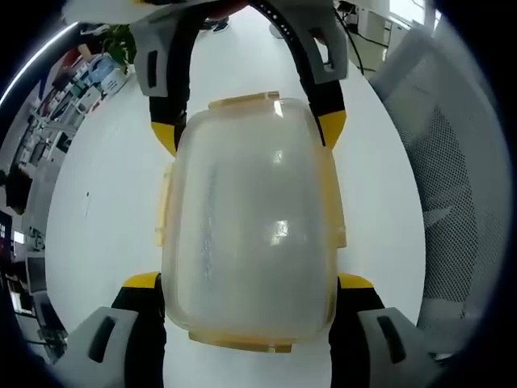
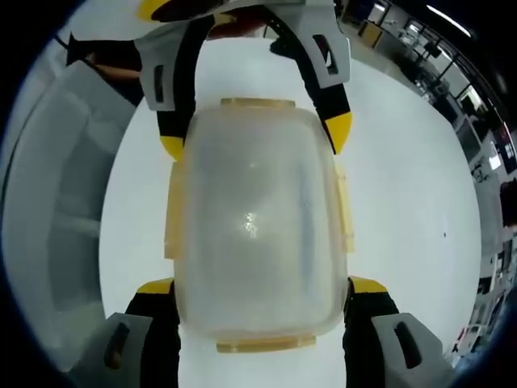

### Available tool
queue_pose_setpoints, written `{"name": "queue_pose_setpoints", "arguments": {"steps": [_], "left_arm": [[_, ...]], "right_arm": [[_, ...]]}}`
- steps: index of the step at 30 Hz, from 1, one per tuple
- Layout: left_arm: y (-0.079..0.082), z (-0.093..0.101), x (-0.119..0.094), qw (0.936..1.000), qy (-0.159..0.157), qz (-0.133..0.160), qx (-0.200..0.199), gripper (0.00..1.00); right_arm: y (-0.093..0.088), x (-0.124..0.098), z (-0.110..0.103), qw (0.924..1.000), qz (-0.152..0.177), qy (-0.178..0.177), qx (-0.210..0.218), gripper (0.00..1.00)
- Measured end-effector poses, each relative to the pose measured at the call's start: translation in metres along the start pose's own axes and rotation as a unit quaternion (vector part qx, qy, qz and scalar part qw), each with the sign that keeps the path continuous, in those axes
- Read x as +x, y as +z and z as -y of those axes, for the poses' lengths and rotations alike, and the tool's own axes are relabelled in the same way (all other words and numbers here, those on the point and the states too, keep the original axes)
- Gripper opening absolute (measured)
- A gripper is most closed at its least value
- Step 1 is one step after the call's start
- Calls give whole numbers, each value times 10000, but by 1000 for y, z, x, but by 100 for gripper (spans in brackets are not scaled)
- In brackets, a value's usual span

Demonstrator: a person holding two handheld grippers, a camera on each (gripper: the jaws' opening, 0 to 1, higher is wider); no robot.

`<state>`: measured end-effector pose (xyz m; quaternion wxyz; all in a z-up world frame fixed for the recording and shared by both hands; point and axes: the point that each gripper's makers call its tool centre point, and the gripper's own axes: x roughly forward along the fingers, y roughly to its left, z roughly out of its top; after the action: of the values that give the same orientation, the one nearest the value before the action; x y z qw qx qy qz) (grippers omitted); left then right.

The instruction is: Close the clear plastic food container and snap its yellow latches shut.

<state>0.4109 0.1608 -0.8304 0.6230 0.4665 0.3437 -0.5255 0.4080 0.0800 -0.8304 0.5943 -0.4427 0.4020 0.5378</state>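
The clear plastic food container (image 1: 250, 226) is sitting lid-down-looking on the white desk (image 1: 105, 186), its long axis running from one gripper to the other. The left gripper (image 1: 250, 323) is straddling the near end, jaws apart; the right gripper (image 2: 258, 323) is straddling the opposite end likewise. Yellow latches (image 2: 343, 206) are lining the sides, apparently unsnapped.

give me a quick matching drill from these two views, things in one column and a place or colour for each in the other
Things:
1. food container
2. latches
3. left claw
4. right claw
5. table

Descriptions:
a. white surface under everything
b. yellowish tabs along the lid's edges
c. cloudy clear plastic, lid on top
d. flanks the near end of the box in the left gripper view
e. flanks the near end of the box in the right gripper view

Pairs: 1-c, 2-b, 3-d, 4-e, 5-a
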Motion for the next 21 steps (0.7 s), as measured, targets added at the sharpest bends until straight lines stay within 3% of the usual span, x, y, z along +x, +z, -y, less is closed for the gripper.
{"name": "queue_pose_setpoints", "arguments": {"steps": [21], "left_arm": [[0, -26, 6, 10000, -3, 22, 4, 86]], "right_arm": [[0, 3, 26, 10000, 19, -31, -12, 84]]}}
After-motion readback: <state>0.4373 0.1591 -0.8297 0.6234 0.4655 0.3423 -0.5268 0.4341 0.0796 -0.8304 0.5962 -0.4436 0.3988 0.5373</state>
